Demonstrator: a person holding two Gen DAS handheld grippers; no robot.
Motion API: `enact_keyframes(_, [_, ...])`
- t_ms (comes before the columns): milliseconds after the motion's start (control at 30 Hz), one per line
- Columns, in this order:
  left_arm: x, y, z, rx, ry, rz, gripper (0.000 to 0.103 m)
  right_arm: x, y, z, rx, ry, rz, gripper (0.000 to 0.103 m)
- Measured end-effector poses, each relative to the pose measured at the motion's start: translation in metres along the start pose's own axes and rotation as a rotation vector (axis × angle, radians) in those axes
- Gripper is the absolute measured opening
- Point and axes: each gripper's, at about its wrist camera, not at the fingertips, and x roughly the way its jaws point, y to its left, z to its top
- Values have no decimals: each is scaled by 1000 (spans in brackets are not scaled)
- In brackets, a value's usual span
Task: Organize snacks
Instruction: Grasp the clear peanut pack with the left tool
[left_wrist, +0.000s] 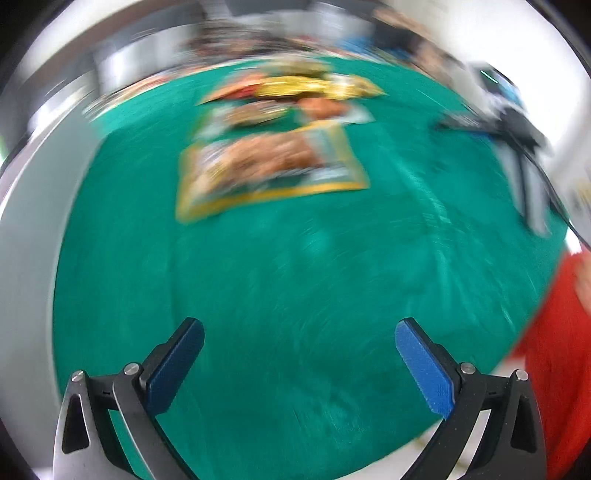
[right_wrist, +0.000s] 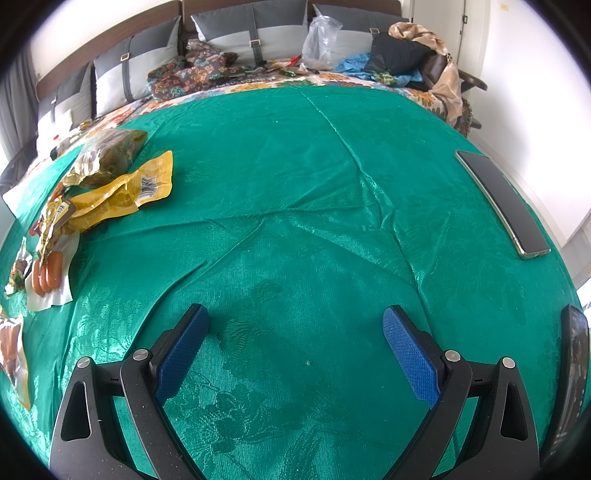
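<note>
The left wrist view is motion-blurred. It shows a flat snack packet with a yellow border (left_wrist: 271, 166) on the green cloth (left_wrist: 295, 277), with more packets behind it, one of them yellow (left_wrist: 317, 86). My left gripper (left_wrist: 299, 328) is open and empty, well short of them. In the right wrist view a yellow packet (right_wrist: 122, 192), a gold-green packet (right_wrist: 107, 155) and a sausage pack (right_wrist: 46, 275) lie at the far left of the green cloth (right_wrist: 314, 221). My right gripper (right_wrist: 295, 317) is open and empty over bare cloth.
A black phone (right_wrist: 502, 203) lies at the right of the cloth, and another dark device (right_wrist: 572, 369) sits at the right edge. Pillows (right_wrist: 251, 33), clothes and a plastic bag (right_wrist: 319, 40) crowd the back. A person's red clothing (left_wrist: 557, 350) shows at the right of the left view.
</note>
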Motion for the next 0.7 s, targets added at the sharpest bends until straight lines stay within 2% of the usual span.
enact_keyframes(100, [-2, -3, 39, 251, 78, 25, 102, 0, 0, 0, 0, 0, 0, 97])
enact_keyframes(200, [3, 2, 72, 401, 138, 28, 102, -1, 0, -1, 0, 0, 0, 97])
enact_keyframes(333, [24, 8, 103, 545, 185, 56, 102, 0, 0, 0, 0, 0, 0, 97])
enact_keyframes(400, [35, 11, 114, 572, 193, 57, 102, -1, 0, -1, 0, 0, 0, 97])
enact_keyframes(567, [72, 21, 139, 583, 227, 54, 91, 0, 0, 0, 0, 0, -1, 97])
enact_keyframes(700, [91, 23, 146, 575, 236, -57, 91, -1, 1, -1, 0, 1, -1, 97])
